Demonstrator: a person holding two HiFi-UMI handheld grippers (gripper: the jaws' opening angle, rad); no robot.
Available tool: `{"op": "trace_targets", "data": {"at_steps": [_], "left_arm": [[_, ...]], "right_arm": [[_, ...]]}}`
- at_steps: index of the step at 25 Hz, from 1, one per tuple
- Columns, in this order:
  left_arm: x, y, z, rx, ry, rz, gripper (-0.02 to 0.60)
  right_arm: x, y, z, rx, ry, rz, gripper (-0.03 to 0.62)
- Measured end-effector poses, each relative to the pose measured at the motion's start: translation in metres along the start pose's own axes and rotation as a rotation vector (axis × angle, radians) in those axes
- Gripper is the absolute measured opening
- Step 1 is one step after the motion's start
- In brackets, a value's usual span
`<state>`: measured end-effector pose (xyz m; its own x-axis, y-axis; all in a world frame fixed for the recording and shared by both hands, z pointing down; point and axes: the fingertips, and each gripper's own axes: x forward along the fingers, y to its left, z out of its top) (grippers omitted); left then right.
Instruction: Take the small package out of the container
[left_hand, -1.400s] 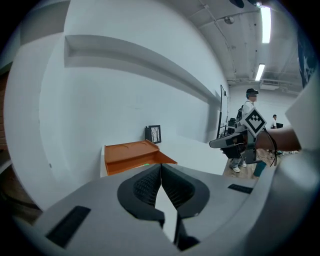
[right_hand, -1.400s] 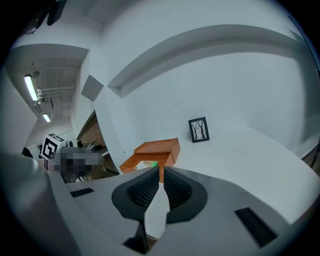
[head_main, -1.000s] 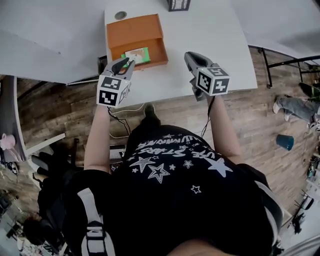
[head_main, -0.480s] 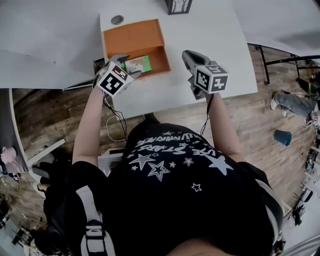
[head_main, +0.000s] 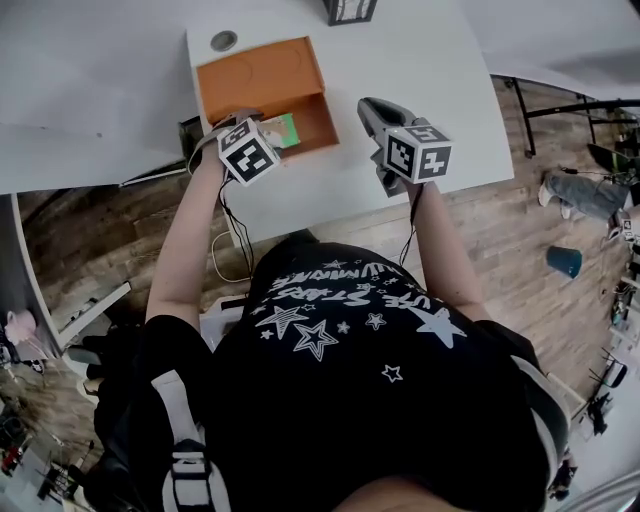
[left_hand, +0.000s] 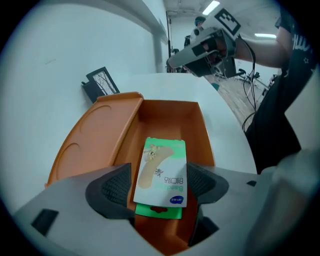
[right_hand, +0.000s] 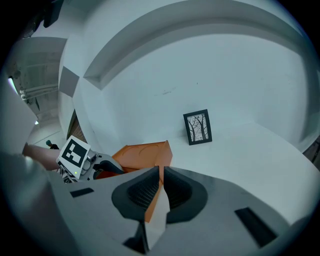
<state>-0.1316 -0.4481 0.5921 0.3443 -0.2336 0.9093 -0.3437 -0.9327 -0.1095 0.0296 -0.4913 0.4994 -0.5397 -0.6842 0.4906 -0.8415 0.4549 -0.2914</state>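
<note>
Left gripper (left_hand: 159, 184) is down in the open end of the orange container (left_hand: 172, 117). Its jaws have come in narrow on the small package (left_hand: 162, 167), with one pad against each long edge. The package is a white card with green trim and a bandage-looking strip printed on it. It's inside the container, near end up between my pads and far end pointing at the back wall. A green bit (left_hand: 158, 211) pokes out from under its near end, and I honestly can't tell if that's part of the same pack or a second one.

The container's lid (left_hand: 92, 137) is flipped open and lies flat next to the box, on my left in the left gripper view. The whole thing sits on the white counter (head_main: 430, 60).

Right gripper (right_hand: 161, 186) is just hanging above the counter, off to the right of the box and not touching it. Its jaws are pretty much pinched together with nothing in them. There's a small black picture frame (right_hand: 198, 127) standing farther back by the wall.
</note>
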Motion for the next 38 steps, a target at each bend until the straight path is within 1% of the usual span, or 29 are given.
{"op": "trace_targets", "data": {"at_steps": [2,3,6,8,13,15,21,27,29,32,35,38], "left_arm": [[0.005,0.0,-0.001,0.045,0.036,0.0,0.35],[0.007,0.0,-0.001,0.056,0.051,-0.008,0.35],[0.014,-0.002,-0.003,0.05,0.09,-0.053,0.35],[0.018,-0.002,-0.004,0.043,0.108,-0.068,0.35],[0.019,0.0,-0.004,0.045,0.133,-0.064,0.35],[0.019,0.002,-0.004,0.042,0.128,-0.063,0.35],[0.016,0.002,-0.006,0.02,0.045,-0.071,0.348],[-0.005,0.004,0.01,-0.043,-0.057,-0.057,0.348],[-0.018,0.002,0.015,-0.065,-0.092,-0.036,0.348],[-0.04,0.0,0.024,-0.108,-0.162,0.016,0.348],[-0.067,-0.002,0.037,-0.187,-0.27,0.075,0.348],[-0.101,-0.007,0.047,-0.269,-0.383,0.127,0.348]], "right_arm": [[0.002,0.001,0.0,0.005,0.003,-0.002,0.058],[0.003,0.002,0.0,0.007,0.005,-0.002,0.058],[0.007,0.0,-0.002,0.012,0.013,-0.005,0.058],[0.009,-0.001,-0.004,0.017,0.017,-0.009,0.058],[0.014,-0.004,-0.01,0.039,0.03,-0.024,0.058],[0.017,-0.003,-0.014,0.05,0.038,-0.03,0.058],[0.021,-0.002,-0.022,0.07,0.054,-0.05,0.058],[0.01,-0.004,-0.017,0.137,0.007,-0.057,0.058],[0.003,0.0,-0.016,0.136,-0.005,-0.05,0.058],[-0.01,0.003,-0.016,0.116,-0.022,-0.041,0.058],[-0.03,0.005,-0.011,0.099,-0.051,-0.036,0.058],[-0.05,0.016,-0.005,0.077,-0.082,-0.019,0.057]]}}
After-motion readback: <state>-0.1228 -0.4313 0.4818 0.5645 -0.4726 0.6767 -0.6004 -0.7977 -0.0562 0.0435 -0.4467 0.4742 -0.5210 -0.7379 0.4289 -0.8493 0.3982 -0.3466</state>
